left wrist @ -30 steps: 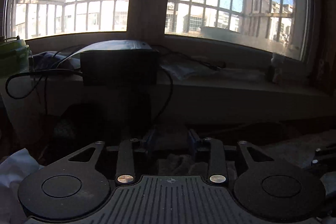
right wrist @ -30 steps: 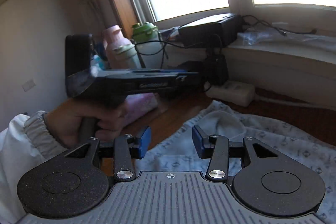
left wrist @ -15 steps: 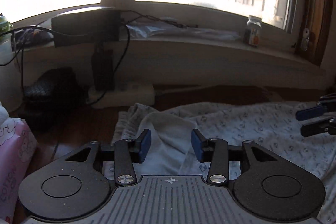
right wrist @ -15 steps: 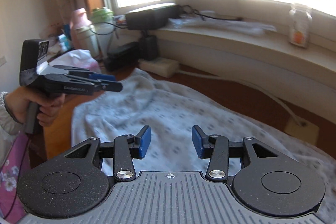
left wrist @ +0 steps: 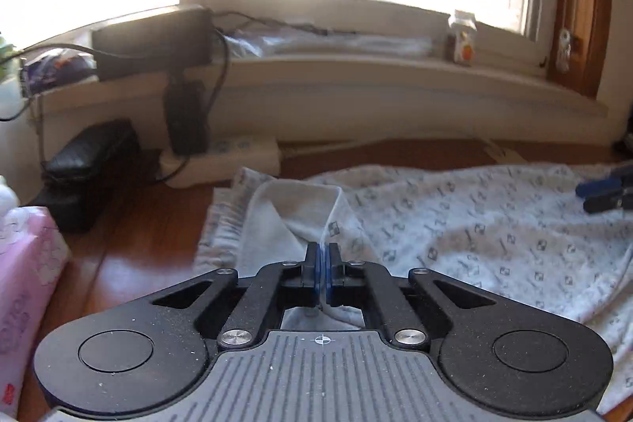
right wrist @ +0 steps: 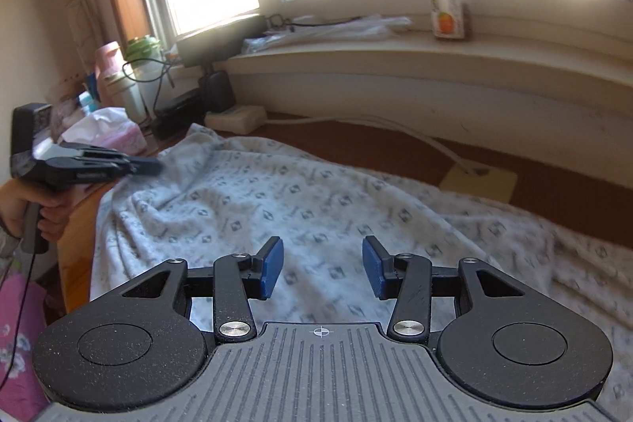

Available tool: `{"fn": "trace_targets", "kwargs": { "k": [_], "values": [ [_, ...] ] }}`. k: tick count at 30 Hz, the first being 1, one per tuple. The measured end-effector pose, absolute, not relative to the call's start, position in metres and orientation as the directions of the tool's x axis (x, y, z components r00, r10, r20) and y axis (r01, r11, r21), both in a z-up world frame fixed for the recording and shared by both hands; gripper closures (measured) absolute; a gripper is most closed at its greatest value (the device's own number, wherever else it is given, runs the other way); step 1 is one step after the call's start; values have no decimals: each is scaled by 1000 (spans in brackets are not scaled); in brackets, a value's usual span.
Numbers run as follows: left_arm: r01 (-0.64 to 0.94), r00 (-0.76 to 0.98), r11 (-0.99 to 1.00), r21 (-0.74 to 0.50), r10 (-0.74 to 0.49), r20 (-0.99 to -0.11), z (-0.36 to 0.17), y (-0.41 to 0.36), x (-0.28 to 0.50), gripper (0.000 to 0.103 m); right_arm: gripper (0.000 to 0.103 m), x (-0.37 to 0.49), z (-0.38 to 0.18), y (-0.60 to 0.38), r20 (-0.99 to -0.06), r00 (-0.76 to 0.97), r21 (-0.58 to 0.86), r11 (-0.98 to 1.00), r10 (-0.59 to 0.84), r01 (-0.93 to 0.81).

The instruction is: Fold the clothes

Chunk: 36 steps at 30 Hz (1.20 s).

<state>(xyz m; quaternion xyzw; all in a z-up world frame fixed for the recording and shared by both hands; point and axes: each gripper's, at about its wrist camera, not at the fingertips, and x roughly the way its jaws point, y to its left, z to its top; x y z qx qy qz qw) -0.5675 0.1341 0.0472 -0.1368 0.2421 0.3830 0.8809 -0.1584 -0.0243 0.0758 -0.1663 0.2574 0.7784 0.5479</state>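
A pale garment (left wrist: 474,236) with a small dark print lies spread on the brown wooden table (left wrist: 150,236). At its left end an inner fold is turned up. My left gripper (left wrist: 322,271) is shut there, with a thin edge of that fold pinched between its blue pads. The right wrist view shows the same gripper (right wrist: 152,165) low over the garment's (right wrist: 277,192) left end, held by a person's hand (right wrist: 23,208). Just above the middle of the cloth my right gripper (right wrist: 322,267) stands open, nothing between its pads. Its tips (left wrist: 601,190) show at the far right of the left wrist view.
A pink tissue pack (left wrist: 23,263) sits at the table's left edge. A white power strip (left wrist: 229,157) and black adapters lie behind the garment. A jar (right wrist: 449,6) and a black box (left wrist: 150,42) stand on the windowsill. Bottles (right wrist: 118,78) crowd the left corner.
My left gripper's jaws went from open to shut on the fold's edge as it sank toward the cloth. My right gripper swung right, away from the left one, to over the garment's middle.
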Motion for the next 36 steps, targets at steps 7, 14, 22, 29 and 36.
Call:
{"fn": "trace_targets", "kwargs": {
  "k": [7, 14, 22, 29, 36],
  "values": [
    [-796, 571, 592, -125, 668, -477, 65, 118, -621, 100, 58, -135, 73, -48, -518, -336, 254, -234, 786, -938],
    [-789, 597, 574, -220, 629, -498, 43, 113, -635, 59, 51, -118, 78, -83, -454, -310, 230, -226, 835, -946],
    [-804, 568, 569, -172, 651, -503, 29, 96, -631, 98, 47, -101, 67, -94, -472, -239, 198, -162, 849, -967],
    [-793, 568, 592, -144, 633, -526, 39, 82, -640, 93, 43, -93, 57, -88, -488, -203, 178, -131, 849, -975],
    [-820, 537, 562, -111, 686, -491, 65, 120, -608, 54, 34, -88, 46, -87, -502, -219, 212, -126, 837, -969]
  ]
}}
